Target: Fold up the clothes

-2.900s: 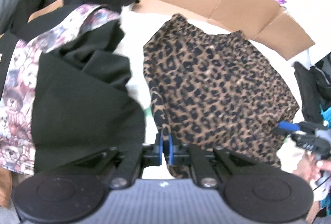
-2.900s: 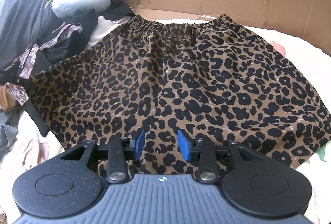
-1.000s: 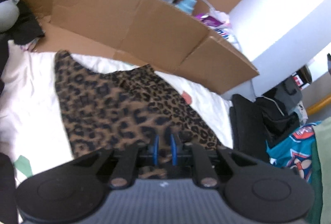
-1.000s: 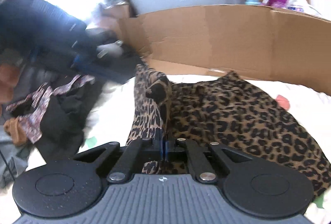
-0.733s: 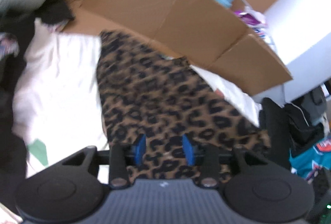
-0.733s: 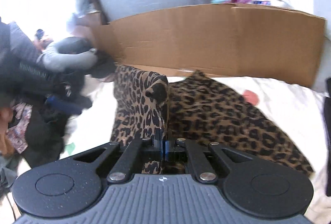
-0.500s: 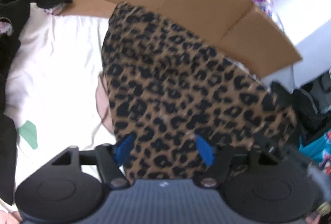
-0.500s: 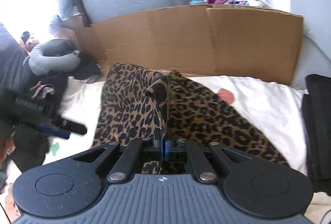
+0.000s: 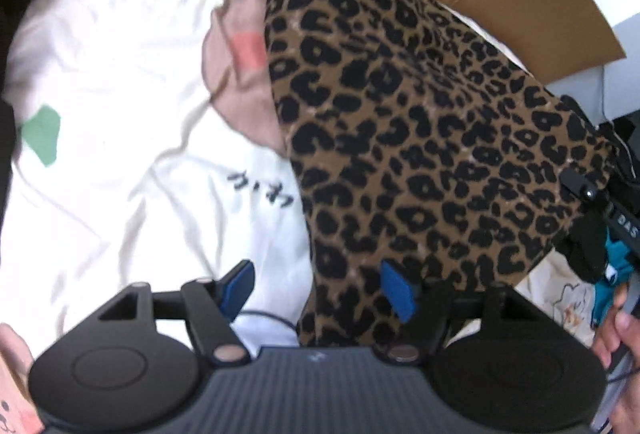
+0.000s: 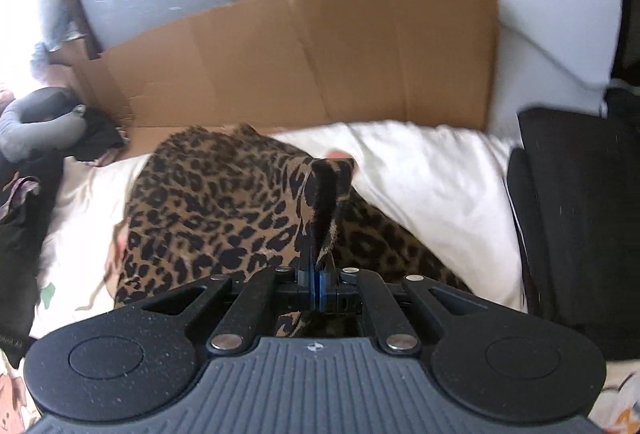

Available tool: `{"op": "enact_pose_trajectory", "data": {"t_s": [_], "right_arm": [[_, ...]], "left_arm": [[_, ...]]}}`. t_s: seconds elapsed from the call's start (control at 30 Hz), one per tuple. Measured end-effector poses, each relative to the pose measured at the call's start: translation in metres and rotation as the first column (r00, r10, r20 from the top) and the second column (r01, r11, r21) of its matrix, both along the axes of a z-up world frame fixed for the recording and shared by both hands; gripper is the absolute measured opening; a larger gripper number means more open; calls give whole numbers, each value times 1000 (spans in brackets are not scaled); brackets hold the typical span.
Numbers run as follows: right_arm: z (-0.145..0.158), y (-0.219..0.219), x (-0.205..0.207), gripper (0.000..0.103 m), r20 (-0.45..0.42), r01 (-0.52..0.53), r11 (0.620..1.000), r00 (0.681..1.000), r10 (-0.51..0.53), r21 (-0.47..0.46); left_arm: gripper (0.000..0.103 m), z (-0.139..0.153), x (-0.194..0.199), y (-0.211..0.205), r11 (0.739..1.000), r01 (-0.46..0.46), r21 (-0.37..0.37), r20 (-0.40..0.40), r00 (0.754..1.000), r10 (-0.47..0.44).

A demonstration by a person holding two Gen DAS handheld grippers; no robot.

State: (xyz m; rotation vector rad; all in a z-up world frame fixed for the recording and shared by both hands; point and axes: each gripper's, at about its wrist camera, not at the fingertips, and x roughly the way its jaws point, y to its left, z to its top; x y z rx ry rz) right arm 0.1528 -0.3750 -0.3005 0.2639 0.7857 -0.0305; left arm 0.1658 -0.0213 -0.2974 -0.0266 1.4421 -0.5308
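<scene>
Right gripper [image 10: 315,288] pinching leopard skirt [image 10: 208,209] (folded)

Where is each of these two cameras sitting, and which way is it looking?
Left wrist view: rides on the left tool, looks steeply down at the leopard-print garment on the white printed bedsheet; its blue pads stand apart; fingers show at the right edge.
Right wrist view: rides on the right tool, looks forward and downward toward the brown cardboard wall; its pads pinch a garment fold.
Both share the garment, sheet and cardboard.
</scene>
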Motion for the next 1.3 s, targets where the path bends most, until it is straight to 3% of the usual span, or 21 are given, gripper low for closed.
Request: {"op": "enact_pose_trajectory", "data": {"t_s": [0.17,0.53,0.73,0.9,1.07,1.3], "right_arm": [[-30,-21,-1,0,-51,90,992,995,-86,92],[-72,-45,-13,0,-124,253,948,965,-232,194],[-70,-57,-14,4,-135,294,927,954,-268,232],[-68,-63,-14,9,-124,271,944,960,-251,190],[-69,-74,-16,14,-126,297,936,953,-276,190],[-77,-73,-7,10,-134,307,933,949,-285,186]], "left_arm": [[72,-4,-3,-2,1000,17,0,-8,1000,-17],[69,-20,-7,2,999,50,-17,-54,997,-50],[69,-9,-4,1,995,90,-32,0,996,-90],[69,-3,8,-12,992,110,-54,64,992,-106],[69,6,29,-32,991,113,-67,142,985,-102],[69,10,64,-48,992,73,-100,190,980,-53]]}}
